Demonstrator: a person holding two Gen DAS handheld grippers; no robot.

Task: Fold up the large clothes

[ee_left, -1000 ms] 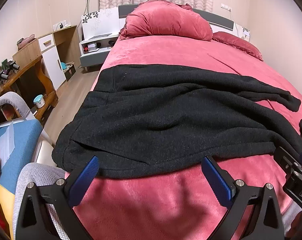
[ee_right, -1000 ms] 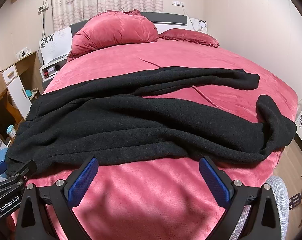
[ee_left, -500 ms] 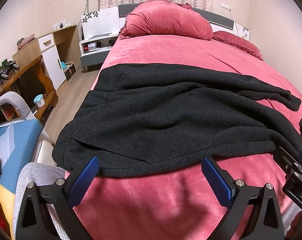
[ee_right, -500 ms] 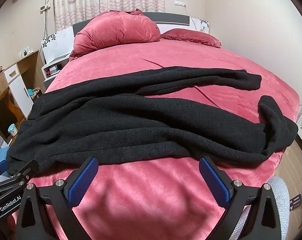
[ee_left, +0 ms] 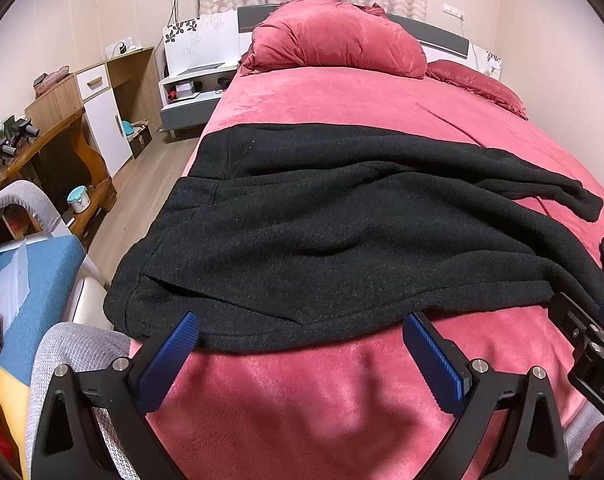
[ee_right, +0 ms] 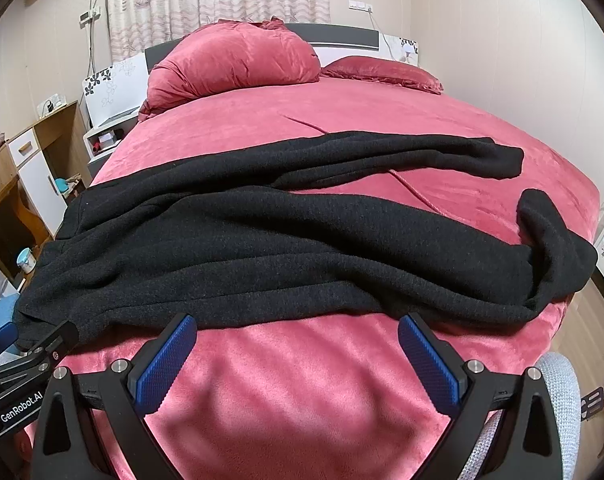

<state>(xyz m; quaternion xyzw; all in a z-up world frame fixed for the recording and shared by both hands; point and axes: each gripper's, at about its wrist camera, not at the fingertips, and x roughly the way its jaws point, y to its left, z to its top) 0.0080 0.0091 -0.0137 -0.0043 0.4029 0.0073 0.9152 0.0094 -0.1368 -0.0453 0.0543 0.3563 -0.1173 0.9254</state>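
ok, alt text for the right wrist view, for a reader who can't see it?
A large black garment lies rumpled across a red bedspread, one sleeve reaching to the right. In the foreground the open right gripper hovers just short of its near hem, holding nothing. Red pillows sit at the headboard.

Black knit garment lies rumpled, spread across the bed.
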